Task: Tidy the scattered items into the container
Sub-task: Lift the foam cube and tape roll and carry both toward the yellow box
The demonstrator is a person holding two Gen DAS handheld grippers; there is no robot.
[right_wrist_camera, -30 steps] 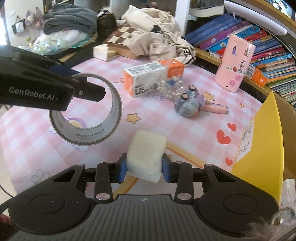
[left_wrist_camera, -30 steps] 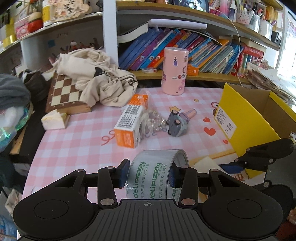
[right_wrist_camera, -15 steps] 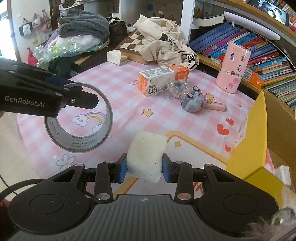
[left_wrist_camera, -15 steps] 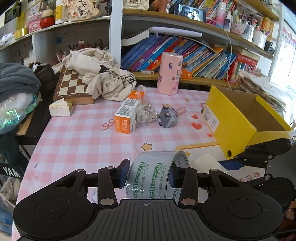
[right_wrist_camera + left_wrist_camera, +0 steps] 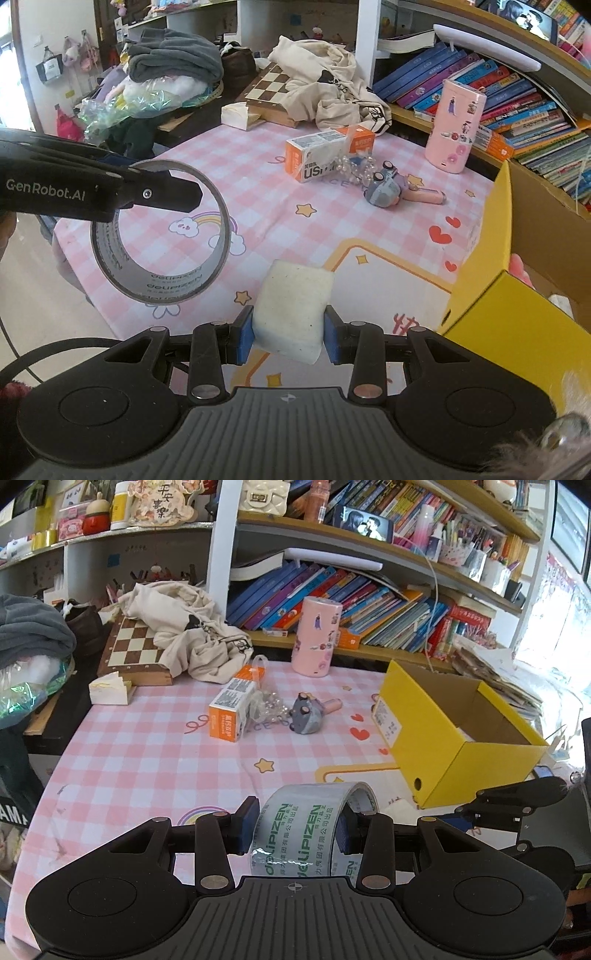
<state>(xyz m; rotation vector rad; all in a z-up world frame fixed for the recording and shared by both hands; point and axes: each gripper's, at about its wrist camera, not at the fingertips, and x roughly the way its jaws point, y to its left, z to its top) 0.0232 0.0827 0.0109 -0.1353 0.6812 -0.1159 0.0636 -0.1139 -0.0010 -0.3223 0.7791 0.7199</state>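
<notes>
My left gripper (image 5: 297, 829) is shut on a roll of clear tape (image 5: 306, 827) with green print, held above the near edge of the pink checked table. The same tape roll (image 5: 162, 236) hangs at the left of the right wrist view. My right gripper (image 5: 290, 334) is shut on a cream sponge block (image 5: 291, 306), just left of the open yellow cardboard box (image 5: 517, 314). That box (image 5: 443, 738) stands at the table's right side. An orange-and-white carton (image 5: 232, 709), a bag of beads (image 5: 267, 703) and a grey toy with a pink handle (image 5: 308, 718) lie mid-table.
A pink cylinder (image 5: 317, 640) stands at the back by the bookshelf. A chessboard (image 5: 135, 650) under crumpled beige cloth (image 5: 192, 635) and a small white box (image 5: 109, 690) sit at the back left. Bags and clothes pile up beyond the table's left edge.
Both grippers have drawn back and risen a little, each keeping its item. The table items look farther off, and more of the yellow box's inside shows.
</notes>
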